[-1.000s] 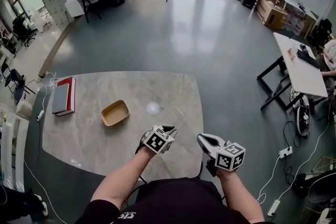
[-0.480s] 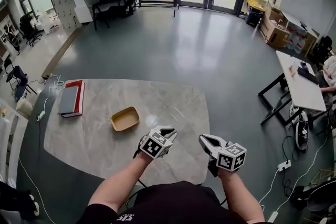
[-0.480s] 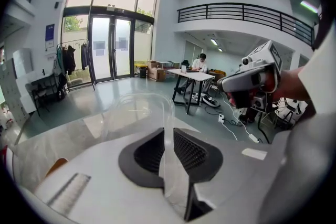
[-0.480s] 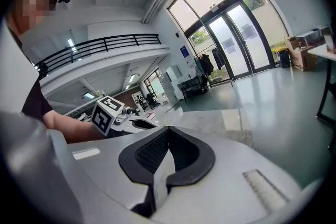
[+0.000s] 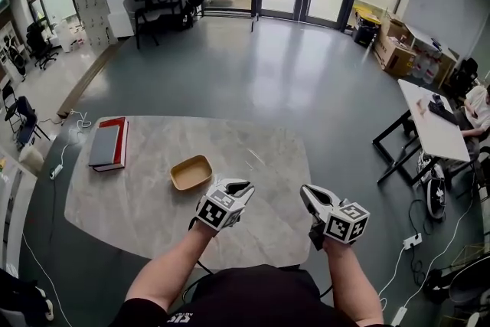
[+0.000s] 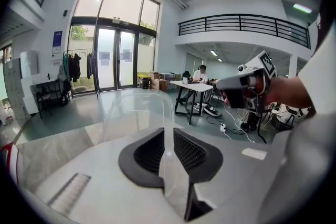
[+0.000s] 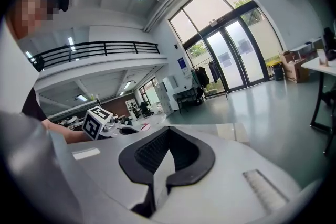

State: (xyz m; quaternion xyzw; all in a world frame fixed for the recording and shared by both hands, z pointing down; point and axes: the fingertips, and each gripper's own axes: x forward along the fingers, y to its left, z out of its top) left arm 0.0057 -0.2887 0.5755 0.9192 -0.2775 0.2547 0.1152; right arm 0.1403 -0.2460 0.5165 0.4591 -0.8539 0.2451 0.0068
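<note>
Left hand-held gripper [image 5: 236, 186] tilted up | clear container [image 6: 137, 113] pinched between its jaws

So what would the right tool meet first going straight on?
Likely nothing close: the right tool points just over the corner of the marble table, with open floor beyond. If lower than it looks, the tabletop first.

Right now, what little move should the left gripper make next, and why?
Probably carry the clear plastic container a little forward, over the table. The left gripper is shut on its wall near the table's front edge, and the right gripper, shut and empty, hangs beside the table's edge.
</note>
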